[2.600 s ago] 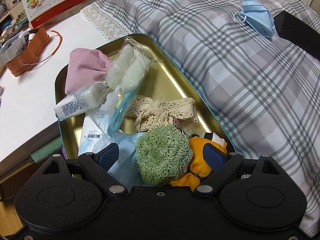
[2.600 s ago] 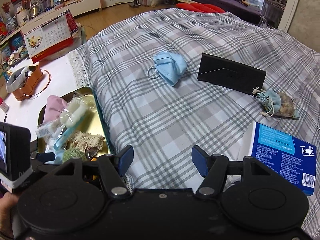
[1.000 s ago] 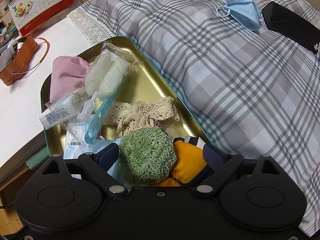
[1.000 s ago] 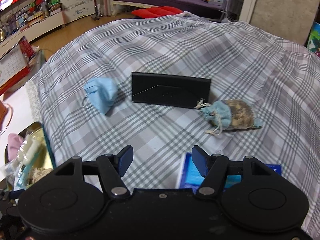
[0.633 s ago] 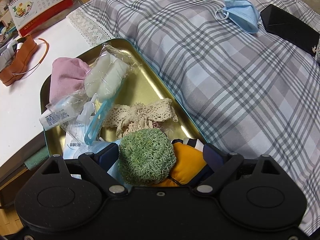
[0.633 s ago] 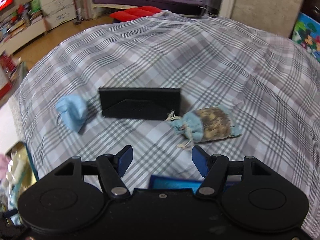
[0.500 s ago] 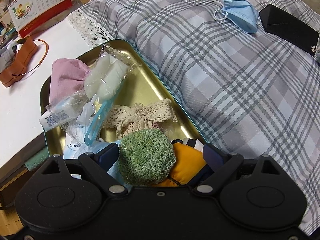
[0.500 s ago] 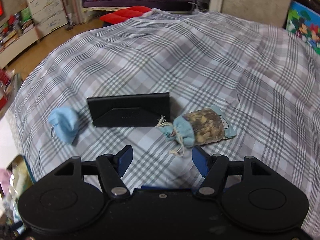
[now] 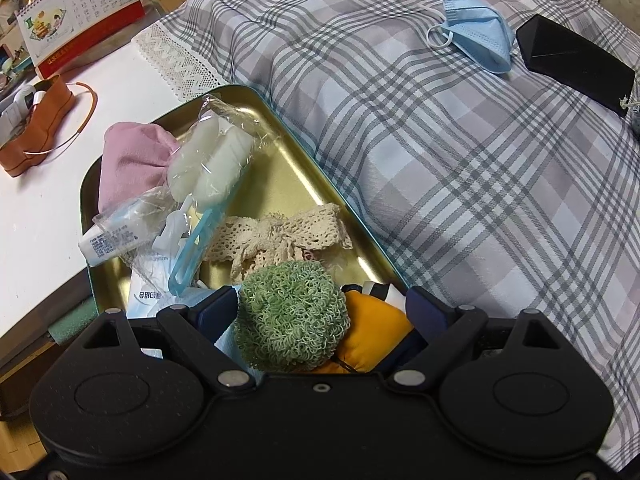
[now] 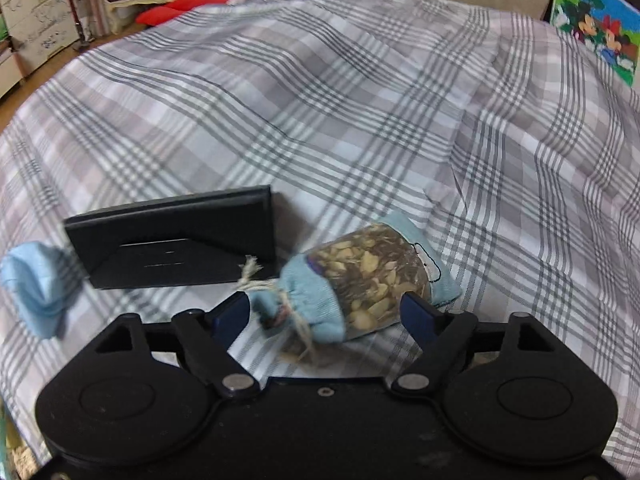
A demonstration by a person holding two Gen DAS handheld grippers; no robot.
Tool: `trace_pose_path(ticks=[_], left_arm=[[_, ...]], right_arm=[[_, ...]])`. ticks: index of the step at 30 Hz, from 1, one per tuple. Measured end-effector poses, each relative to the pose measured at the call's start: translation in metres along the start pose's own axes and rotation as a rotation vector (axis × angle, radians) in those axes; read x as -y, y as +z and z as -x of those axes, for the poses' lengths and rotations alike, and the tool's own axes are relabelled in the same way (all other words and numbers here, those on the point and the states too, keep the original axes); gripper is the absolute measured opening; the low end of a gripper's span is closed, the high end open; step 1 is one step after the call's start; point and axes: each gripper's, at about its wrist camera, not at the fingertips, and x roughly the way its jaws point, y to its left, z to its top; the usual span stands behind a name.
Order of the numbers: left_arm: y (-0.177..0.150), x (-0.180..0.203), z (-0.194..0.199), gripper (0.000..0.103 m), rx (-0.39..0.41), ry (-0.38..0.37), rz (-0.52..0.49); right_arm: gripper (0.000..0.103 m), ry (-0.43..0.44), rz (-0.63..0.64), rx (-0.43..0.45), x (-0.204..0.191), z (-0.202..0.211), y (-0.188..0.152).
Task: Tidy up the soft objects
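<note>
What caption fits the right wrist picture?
Open right gripper reaching around a drawstring pouch on the checked blanket.

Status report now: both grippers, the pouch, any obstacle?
Right gripper jaws just opened, straddling drawstring pouch on bed, not gripping. Left gripper open over filled tin tray. Black case behind pouch, not blocking.

Both units identical: left gripper [image 9: 321, 307] and right gripper [image 10: 325, 312] are matte black plastic, two round domed housings side by side, angled link arms with silver pivot screws, small centre screw. Fingers [image 9: 218, 307] carry dark blue pads.
</note>
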Motion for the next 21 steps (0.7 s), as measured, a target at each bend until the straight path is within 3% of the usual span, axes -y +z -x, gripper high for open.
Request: trace_pose_path(ticks=[4, 7, 13, 21], left_arm=[[-0.002, 0.004, 0.0, 0.089, 0.02, 0.009, -0.021], [-0.003, 0.007, 0.004, 0.089, 0.052, 0.005, -0.034], [-0.003, 0.009, 0.011, 0.089, 0.109, -0.011, -0.034], [0.001, 0.017, 0.016, 0.089, 0.122, 0.005, 0.017]], right_arm=[[0.081, 0.05, -0.044, -0.029, 0.009, -0.016, 0.0], [0.071, 0.073, -0.045, -0.019, 0.011, -0.02, -0.004], [0.062, 0.076, -0.012, 0.046, 0.008, -0.015, -0.02], [0.059, 0.13, -0.078, 0.053, 0.018, -0.012, -0.023]])
